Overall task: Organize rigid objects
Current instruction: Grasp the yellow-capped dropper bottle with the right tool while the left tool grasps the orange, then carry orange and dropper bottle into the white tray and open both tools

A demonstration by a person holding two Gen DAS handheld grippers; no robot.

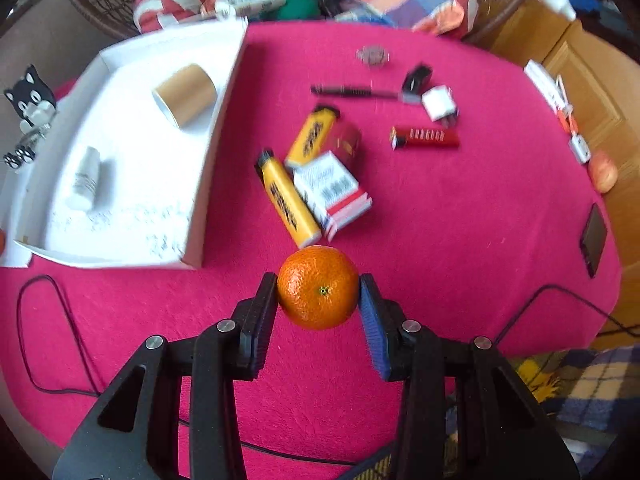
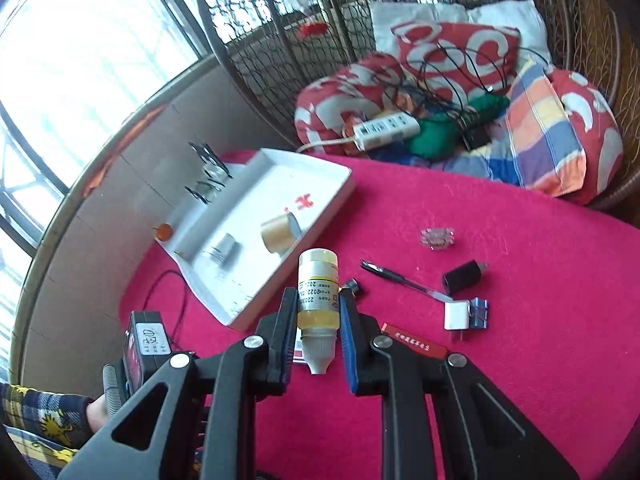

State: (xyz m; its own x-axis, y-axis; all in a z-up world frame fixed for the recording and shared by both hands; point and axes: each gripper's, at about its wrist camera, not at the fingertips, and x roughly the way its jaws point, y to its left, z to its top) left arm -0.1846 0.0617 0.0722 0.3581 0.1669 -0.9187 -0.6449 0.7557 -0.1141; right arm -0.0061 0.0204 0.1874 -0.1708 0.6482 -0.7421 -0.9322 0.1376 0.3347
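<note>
A: Tangerine, round and orange (image 1: 318, 287), sits clamped between the pads of the left tool (image 1: 319, 294), lifted over the near edge of the pink-covered surface (image 1: 460, 220).

B: And the right tool (image 2: 319, 312)?

A: It is clamped on a small clear plastic bottle of yellow liquid (image 2: 318, 296), white nozzle pointing toward the camera.

B: The shallow white cardboard tray (image 1: 216, 132)?

A: At the surface's far left corner, holding a brown paper cup (image 1: 186, 94) on its side and a small white bottle (image 1: 84, 178).

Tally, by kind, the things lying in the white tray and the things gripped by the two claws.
Bottles: 2 (small white plastic bottle in the white tray; clear bottle of yellow liquid in the right claw)
Brown cardboard tube: 1
Round orange fruit in the left claw: 1
Total: 4
</note>
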